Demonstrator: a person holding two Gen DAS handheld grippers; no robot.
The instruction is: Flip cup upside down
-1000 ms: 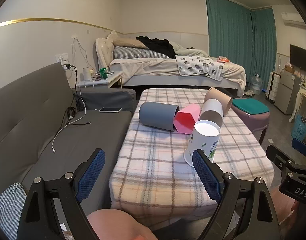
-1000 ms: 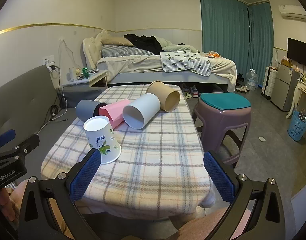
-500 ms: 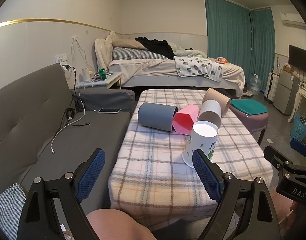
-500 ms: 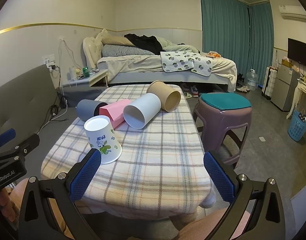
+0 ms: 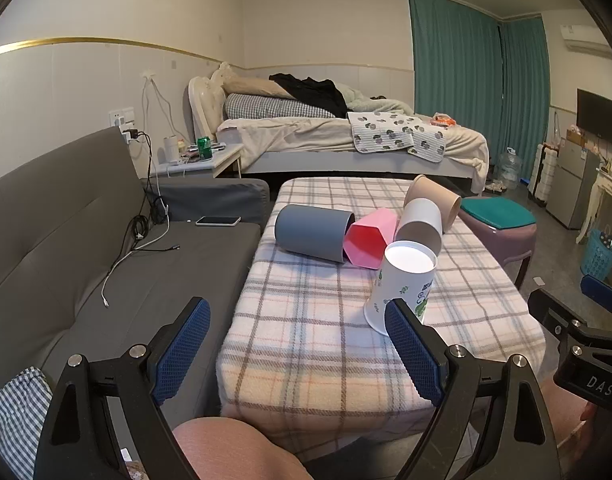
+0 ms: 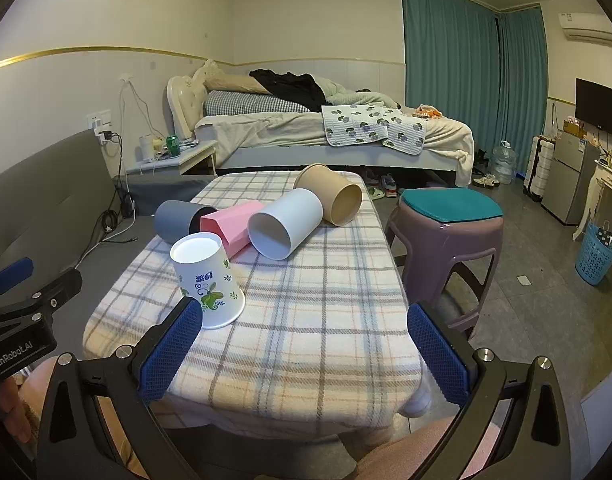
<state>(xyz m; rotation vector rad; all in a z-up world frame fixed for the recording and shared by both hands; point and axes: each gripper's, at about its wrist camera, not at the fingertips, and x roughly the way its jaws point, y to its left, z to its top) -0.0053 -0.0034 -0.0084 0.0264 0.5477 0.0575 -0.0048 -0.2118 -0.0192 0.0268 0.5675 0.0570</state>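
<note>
The printed paper cup (image 5: 402, 280) (image 6: 207, 278) stands mouth down on the plaid-covered bench (image 5: 326, 320) (image 6: 306, 312), its white base up and its flared rim on the cloth, close to the near edge and on the left part of the bench as the right wrist view shows it. Both tools are held back from the bench, off its near edge. The left hand-held gripper (image 5: 301, 356) has its blue pads wide apart with nothing between them; its right pad overlaps the cup's lower rim in the picture, but I cannot tell whether they touch. The right hand-held gripper (image 6: 301, 354) is likewise spread wide and holds nothing, the cup just beyond its left pad.

Farther back four more cups lie on their sides in a touching cluster: a grey cup (image 5: 312, 238) (image 6: 175, 222) on the left, a pink hexagonal cup (image 5: 370, 238) (image 6: 229, 226), a white cup (image 5: 420, 224) (image 6: 285, 224) and a tan cup (image 5: 432, 200) (image 6: 330, 198) at the far right. A purple stool with a teal cushion (image 6: 450, 220) stands on the floor right of the bench, a grey sofa (image 5: 85, 248) to its left
</note>
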